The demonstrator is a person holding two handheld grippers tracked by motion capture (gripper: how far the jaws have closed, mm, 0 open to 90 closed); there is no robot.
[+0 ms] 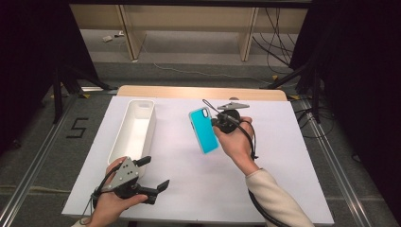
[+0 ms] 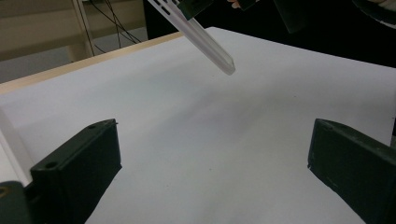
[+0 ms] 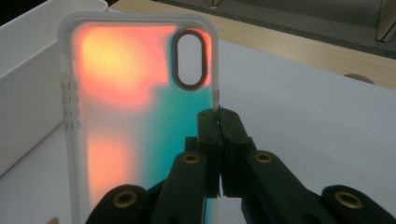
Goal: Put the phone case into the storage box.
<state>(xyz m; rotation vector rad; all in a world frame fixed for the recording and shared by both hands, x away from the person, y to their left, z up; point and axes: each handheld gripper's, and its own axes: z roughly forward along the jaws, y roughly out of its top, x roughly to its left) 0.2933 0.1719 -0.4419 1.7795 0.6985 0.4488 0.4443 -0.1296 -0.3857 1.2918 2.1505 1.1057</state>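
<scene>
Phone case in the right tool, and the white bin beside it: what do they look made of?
The teal phone case with the clear rim looks like translucent plastic or soft rubbery polymer: light glows orange through its back, and its frosted edge shows moulded button bumps. The long white rectangular bin looks like matte moulded plastic, uniform and thin-walled; hard or flexible, I cannot tell.

White sheet (image 1: 265, 189) mostly bare: wide free room centre, front-right & far-right. Obstacles: tray (image 1: 135, 130) on left side, long axis running front-to-back, walls upright. Case (image 1: 204, 130) held off the sheet mid-table by right gripper (image 1: 218, 122), clamped on its edge; room to pass beneath it. Left gripper (image 1: 155, 172), jaws wide, sits just off tray's near end; bare sheet btwn its jaws & ahead.
</scene>
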